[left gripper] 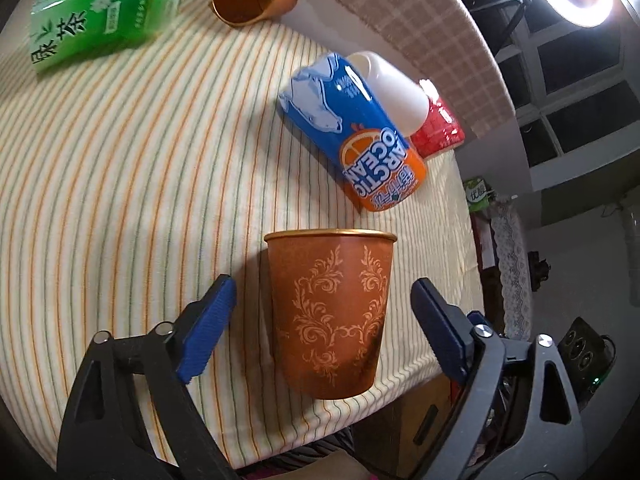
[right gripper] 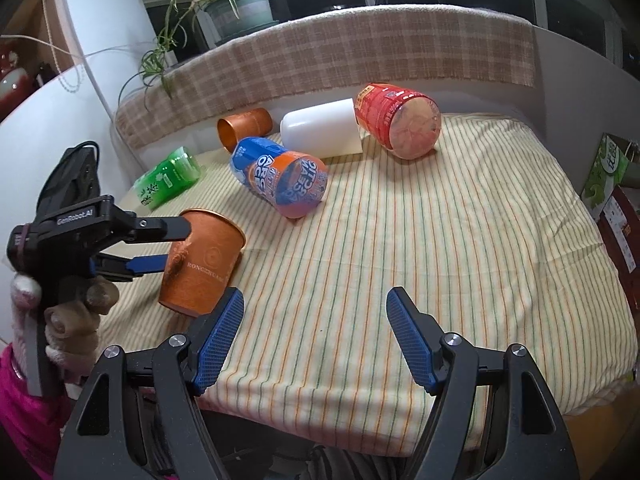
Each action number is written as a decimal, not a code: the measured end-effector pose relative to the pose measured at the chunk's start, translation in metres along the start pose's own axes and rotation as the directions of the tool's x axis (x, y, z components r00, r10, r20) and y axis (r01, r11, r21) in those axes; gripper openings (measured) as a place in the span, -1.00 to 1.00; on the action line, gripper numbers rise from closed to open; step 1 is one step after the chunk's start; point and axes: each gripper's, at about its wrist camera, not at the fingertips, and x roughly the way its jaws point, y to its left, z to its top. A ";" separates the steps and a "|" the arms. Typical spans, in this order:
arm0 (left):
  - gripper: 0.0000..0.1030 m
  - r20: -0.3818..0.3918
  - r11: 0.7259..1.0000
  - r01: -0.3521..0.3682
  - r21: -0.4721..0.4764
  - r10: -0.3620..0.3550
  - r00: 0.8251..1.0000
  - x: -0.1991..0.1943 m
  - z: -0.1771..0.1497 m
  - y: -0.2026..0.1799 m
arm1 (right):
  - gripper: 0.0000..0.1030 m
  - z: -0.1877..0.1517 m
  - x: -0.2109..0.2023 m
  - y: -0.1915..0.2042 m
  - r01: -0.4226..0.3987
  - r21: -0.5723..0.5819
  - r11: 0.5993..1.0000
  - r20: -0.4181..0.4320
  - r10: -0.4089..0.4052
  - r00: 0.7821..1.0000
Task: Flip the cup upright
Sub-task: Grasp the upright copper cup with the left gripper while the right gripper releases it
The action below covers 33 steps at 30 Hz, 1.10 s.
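An orange-brown metal cup with a pale floral pattern stands mouth up, slightly tilted, near the front left of the striped cloth; it also shows in the right wrist view. My left gripper is open, its blue pads on either side of the cup with gaps on both sides. In the right wrist view the left gripper reaches the cup from the left. My right gripper is open and empty above the cloth's front edge.
On the striped cloth lie a second orange cup on its side, a green tea bottle, a blue-orange Arctic Ocean bottle, a white cup and a red jar. A plaid-covered ledge runs behind.
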 end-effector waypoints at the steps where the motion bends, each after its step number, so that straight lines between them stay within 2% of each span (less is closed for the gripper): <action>1: 0.66 -0.008 1.000 -0.001 0.005 0.001 1.000 0.002 0.000 -0.001 | 0.43 0.000 0.000 0.000 0.001 0.000 1.000 -0.001 -0.001 1.000; 4: 0.61 -0.019 1.000 -0.001 0.017 0.001 1.000 0.005 -0.001 -0.003 | 0.43 -0.001 0.001 -0.002 0.005 0.007 1.000 -0.003 -0.005 1.000; 10: 0.30 -0.025 0.999 -0.007 0.040 0.008 1.000 0.008 -0.003 -0.006 | 0.43 -0.001 0.002 -0.007 0.015 0.019 1.000 -0.005 -0.015 1.000; 15: 0.28 0.005 0.997 -0.028 0.074 0.028 1.000 0.004 -0.004 -0.013 | 0.43 -0.001 0.001 -0.008 0.020 0.023 1.000 -0.003 -0.020 1.000; 19: 0.28 0.070 0.987 -0.089 0.131 0.080 0.994 -0.004 -0.008 -0.025 | 0.43 -0.002 0.001 -0.008 0.020 0.023 1.000 -0.004 -0.020 1.000; 23: 0.28 0.161 0.962 -0.174 0.211 0.142 0.977 -0.011 -0.017 -0.042 | 0.43 -0.002 0.002 -0.008 0.018 0.022 1.000 -0.006 -0.018 1.000; 26: 0.28 0.232 0.932 -0.244 0.269 0.182 0.955 -0.015 -0.023 -0.054 | 0.43 -0.002 0.003 -0.008 0.017 0.024 1.000 -0.008 -0.017 1.000; 33: 0.27 0.358 0.874 -0.347 0.341 0.221 0.907 -0.014 -0.026 -0.067 | 0.43 -0.003 0.001 -0.008 0.022 0.028 0.999 -0.004 -0.022 1.000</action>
